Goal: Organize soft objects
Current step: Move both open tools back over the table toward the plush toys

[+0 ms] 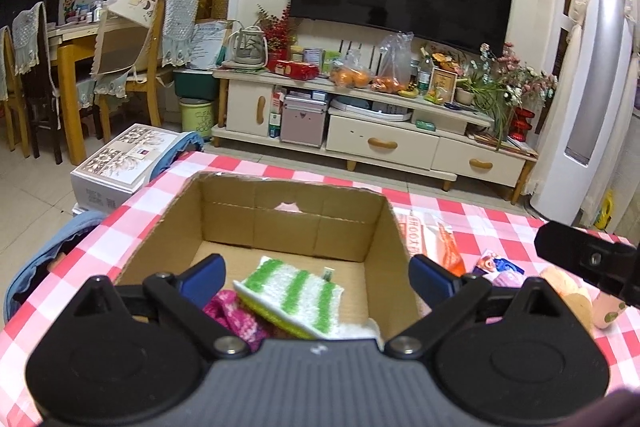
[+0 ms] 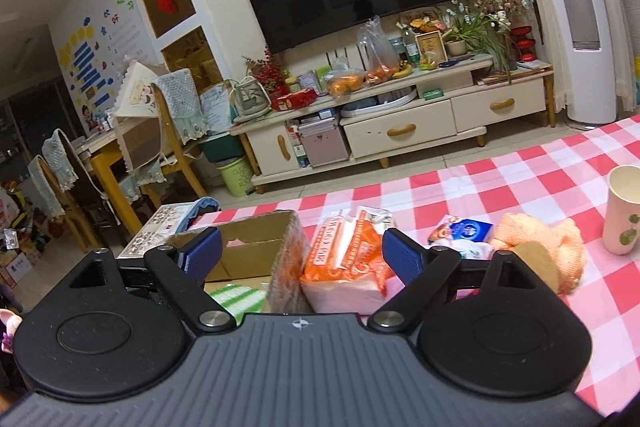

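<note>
An open cardboard box (image 1: 256, 223) stands on the red-and-white checked table (image 1: 500, 223). Inside it lie a green-and-white striped sponge cloth (image 1: 298, 293) and a pink knitted cloth (image 1: 230, 313). My left gripper (image 1: 316, 277) is open and empty above the box, over the cloths. My right gripper (image 2: 302, 253) is open and empty, with the box wall (image 2: 286, 259) and an orange tissue pack (image 2: 344, 259) between its fingers. An orange towel (image 2: 538, 239) lies right of it, next to a blue-and-white packet (image 2: 464, 229).
A white paper cup (image 2: 624, 209) stands at the table's right edge. The right gripper's body (image 1: 588, 261) shows in the left wrist view. Beyond the table are a TV stand (image 1: 372, 115), a TV, chairs and a white box (image 1: 120, 163) on the floor.
</note>
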Motion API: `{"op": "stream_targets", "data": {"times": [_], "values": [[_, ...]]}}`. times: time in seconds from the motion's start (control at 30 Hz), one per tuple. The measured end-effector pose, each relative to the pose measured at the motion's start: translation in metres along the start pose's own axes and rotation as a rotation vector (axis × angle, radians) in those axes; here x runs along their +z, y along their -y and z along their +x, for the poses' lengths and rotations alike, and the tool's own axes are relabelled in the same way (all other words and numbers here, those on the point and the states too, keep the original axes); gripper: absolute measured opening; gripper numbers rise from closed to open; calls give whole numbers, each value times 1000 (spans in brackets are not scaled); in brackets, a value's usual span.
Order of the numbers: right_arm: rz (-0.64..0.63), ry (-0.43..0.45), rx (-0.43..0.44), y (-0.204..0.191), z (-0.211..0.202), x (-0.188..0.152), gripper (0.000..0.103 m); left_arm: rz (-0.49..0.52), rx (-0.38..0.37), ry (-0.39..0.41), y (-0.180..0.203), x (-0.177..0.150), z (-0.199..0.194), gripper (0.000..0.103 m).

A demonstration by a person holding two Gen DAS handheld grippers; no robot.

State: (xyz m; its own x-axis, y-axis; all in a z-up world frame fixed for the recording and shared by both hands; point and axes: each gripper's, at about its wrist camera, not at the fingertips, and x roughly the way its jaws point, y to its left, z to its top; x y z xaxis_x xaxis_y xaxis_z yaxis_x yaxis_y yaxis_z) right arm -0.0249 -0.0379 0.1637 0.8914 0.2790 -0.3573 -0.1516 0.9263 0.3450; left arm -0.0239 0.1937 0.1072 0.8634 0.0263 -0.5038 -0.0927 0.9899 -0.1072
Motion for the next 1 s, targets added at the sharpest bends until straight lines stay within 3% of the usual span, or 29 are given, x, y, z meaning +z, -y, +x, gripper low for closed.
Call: {"op": "stream_targets", "data": {"times": [0.53,1.0], "values": [[-46,56,-68,18,-24,-8,103,73,-35,0,40,-5,-1,102],[-5,92,-152,49,-45,-20,103,146,-71,-1,72,-13,-3,102]]}}
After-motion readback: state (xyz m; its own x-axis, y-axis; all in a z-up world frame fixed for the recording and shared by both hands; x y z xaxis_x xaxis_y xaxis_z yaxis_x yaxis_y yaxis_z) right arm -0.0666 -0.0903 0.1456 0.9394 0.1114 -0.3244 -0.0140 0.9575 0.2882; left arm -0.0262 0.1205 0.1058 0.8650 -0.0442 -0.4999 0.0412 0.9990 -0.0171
